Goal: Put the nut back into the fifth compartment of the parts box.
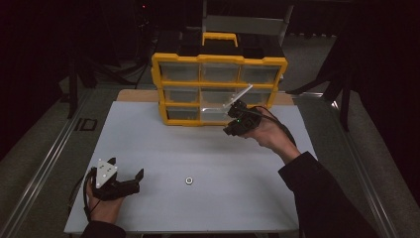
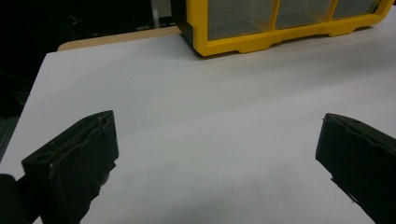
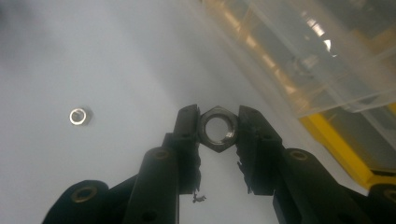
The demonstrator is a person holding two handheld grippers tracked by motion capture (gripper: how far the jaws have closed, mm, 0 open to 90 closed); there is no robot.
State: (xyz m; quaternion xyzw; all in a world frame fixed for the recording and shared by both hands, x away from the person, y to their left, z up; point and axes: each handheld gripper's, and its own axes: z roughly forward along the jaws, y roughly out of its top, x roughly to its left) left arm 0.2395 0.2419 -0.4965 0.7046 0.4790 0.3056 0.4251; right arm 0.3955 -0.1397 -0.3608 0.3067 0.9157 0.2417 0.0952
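My right gripper [image 3: 217,117] is shut on a steel hex nut [image 3: 216,129], which is pinched flat-to-flat between the two black jaw tips. In the high view this right gripper [image 1: 236,111] hangs in front of a clear drawer [image 1: 225,105] that is pulled out of the yellow organizer [image 1: 219,59]. The same clear drawer [image 3: 327,70] lies just beyond the nut. A second, smaller nut [image 1: 188,181] lies loose on the white table [image 1: 163,148]. My left gripper [image 1: 127,167] rests low at the table's front left, open, with nothing between its jaws [image 2: 219,126].
The yellow organizer [image 2: 261,42] with several clear drawers stands at the back centre of the table, a yellow handle [image 1: 219,37] on top. The loose nut [image 3: 79,116] sits on bare table between the two hands. Dark floor surrounds the table.
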